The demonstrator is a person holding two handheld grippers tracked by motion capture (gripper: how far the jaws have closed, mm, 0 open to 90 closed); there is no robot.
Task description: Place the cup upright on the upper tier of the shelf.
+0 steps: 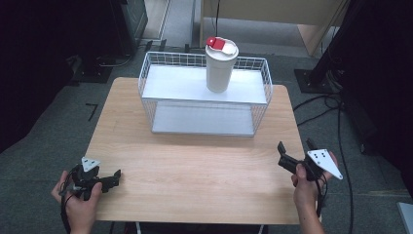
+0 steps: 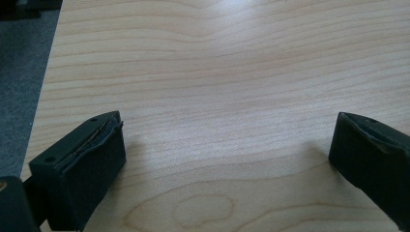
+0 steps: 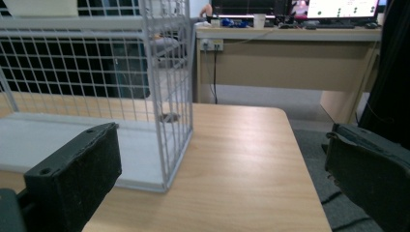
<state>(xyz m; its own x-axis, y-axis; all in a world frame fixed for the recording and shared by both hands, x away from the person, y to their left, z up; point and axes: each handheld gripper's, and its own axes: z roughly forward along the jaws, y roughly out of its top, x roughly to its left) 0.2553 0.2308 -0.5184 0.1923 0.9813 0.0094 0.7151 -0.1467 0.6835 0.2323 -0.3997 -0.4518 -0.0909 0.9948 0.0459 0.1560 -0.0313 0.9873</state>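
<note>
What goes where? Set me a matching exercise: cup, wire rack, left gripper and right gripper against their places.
Things:
1. cup
2. wire rack
3. left gripper
4. right gripper

Places:
A. open, at the table's near right edge
B. on the upper shelf, upright
C. open, at the table's near left corner
D. at the far side of the table

Pairs: 1-B, 2-D, 3-C, 4-A

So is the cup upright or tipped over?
Upright. The cup stands on the rack's top shelf, red-tabbed lid uppermost, base flat on the shelf.
</note>
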